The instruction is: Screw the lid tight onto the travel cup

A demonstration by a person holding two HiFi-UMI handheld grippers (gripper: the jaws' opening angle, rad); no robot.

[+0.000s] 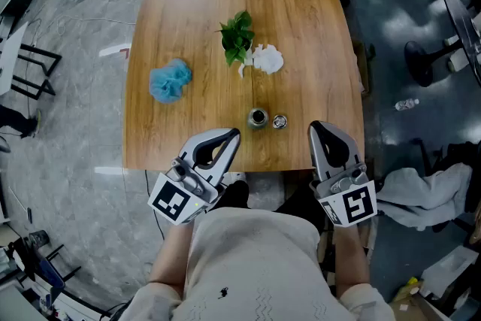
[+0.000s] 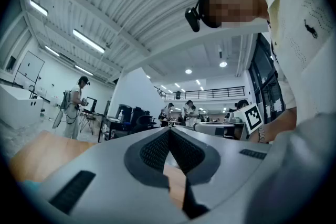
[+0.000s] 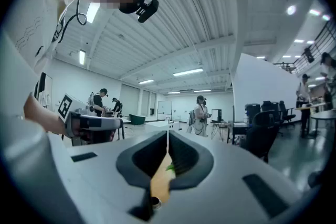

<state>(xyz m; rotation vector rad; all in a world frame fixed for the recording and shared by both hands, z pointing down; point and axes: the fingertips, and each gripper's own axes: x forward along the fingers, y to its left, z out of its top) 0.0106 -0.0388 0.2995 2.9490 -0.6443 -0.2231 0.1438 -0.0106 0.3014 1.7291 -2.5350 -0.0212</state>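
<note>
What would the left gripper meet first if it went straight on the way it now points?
Most likely the travel cup, which stands just ahead of the left gripper in the head view. The gripper's height above the table is unclear, so its shut jaws might pass over or just beside the cup.

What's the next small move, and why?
Probably open the right gripper and ease it forward to the lid. Both it and the left gripper are shut and empty at the front edge of the table. The lid lies on the table just right of the open travel cup, nearer the right gripper.
</note>
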